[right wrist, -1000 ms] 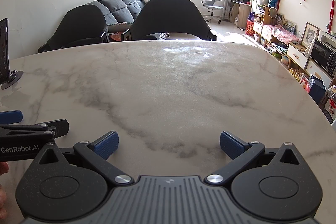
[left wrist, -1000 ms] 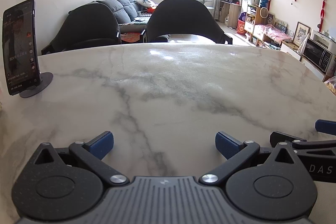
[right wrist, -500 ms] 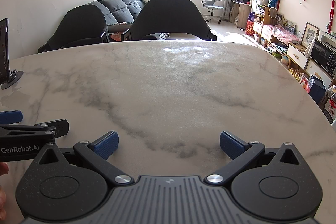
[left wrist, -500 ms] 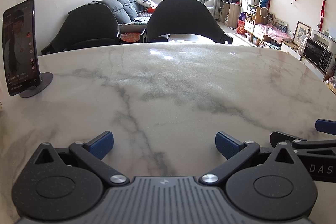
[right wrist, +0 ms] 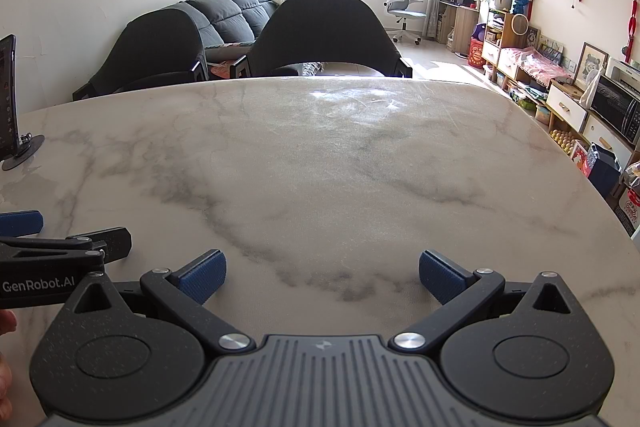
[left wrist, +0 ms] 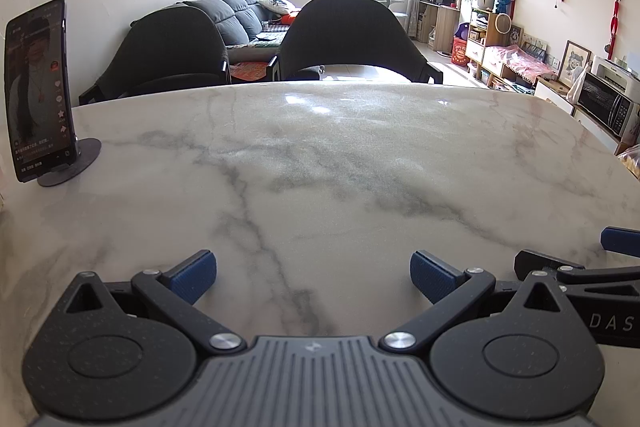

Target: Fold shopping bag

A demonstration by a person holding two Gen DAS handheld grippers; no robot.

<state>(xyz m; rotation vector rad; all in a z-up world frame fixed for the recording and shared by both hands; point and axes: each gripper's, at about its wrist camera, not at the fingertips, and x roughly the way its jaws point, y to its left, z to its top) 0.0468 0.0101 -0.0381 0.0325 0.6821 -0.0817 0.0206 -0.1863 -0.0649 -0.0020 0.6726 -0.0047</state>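
No shopping bag shows in either view. My left gripper (left wrist: 313, 277) rests low over the white marble table (left wrist: 340, 163), open, with only bare tabletop between its blue pads. My right gripper (right wrist: 322, 277) sits beside it, also open and holding nothing. Each gripper appears at the edge of the other's view: the right gripper's fingers (left wrist: 576, 269) at the right edge of the left wrist view, the left gripper's fingers (right wrist: 68, 247) at the left edge of the right wrist view.
A phone (left wrist: 38, 91) stands upright on a round stand (left wrist: 70, 167) at the table's left. Two black chairs (left wrist: 352, 39) stand behind the far edge, with a grey sofa (left wrist: 236, 13) beyond. Shelves and a microwave (left wrist: 604, 103) line the right wall.
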